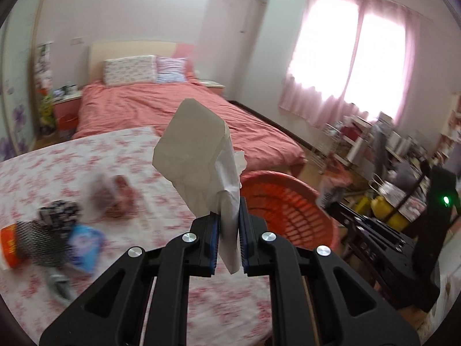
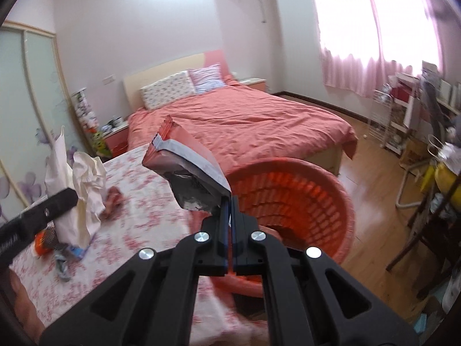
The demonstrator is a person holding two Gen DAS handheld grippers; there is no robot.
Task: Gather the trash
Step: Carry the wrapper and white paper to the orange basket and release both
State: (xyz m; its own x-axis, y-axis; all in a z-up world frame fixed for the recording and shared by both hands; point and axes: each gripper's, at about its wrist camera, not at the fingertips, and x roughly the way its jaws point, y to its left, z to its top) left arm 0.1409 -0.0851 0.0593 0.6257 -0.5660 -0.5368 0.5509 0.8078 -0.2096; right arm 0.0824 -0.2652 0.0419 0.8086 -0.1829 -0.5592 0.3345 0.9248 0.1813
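Left gripper (image 1: 230, 225) clamped on a white paper bag (image 1: 196, 155), pads pinching its crumpled lower edge, bag standing up and tilted left above the fingers. Right gripper (image 2: 230, 225) closed tight on the corner of a red foil wrapper (image 2: 187, 170), silver inside showing, wrapper rising up and left from the fingertips. Both held over the edge of a table under a red-flowered cloth (image 1: 138, 173), just beside an orange basket (image 2: 291, 199) standing on the wood floor (image 2: 371, 178) at the table's right edge; nothing plainly visible inside the basket. More trash lying on the cloth to the left, blurred: a pinkish clear bag (image 1: 113, 196), a black mesh piece (image 1: 37, 239), an orange pack (image 1: 8, 245), a blue wrapper (image 1: 83, 239). In the right wrist view, the left gripper's dark body (image 2: 37, 216) at far left with the paper bag (image 2: 75, 190) upright in front of it. Beyond the table, a bed (image 2: 239, 121) with coral cover and two pillows (image 2: 184, 86), pink curtains (image 1: 345, 66) at a bright window, cluttered shelves (image 1: 397, 155) on the right.
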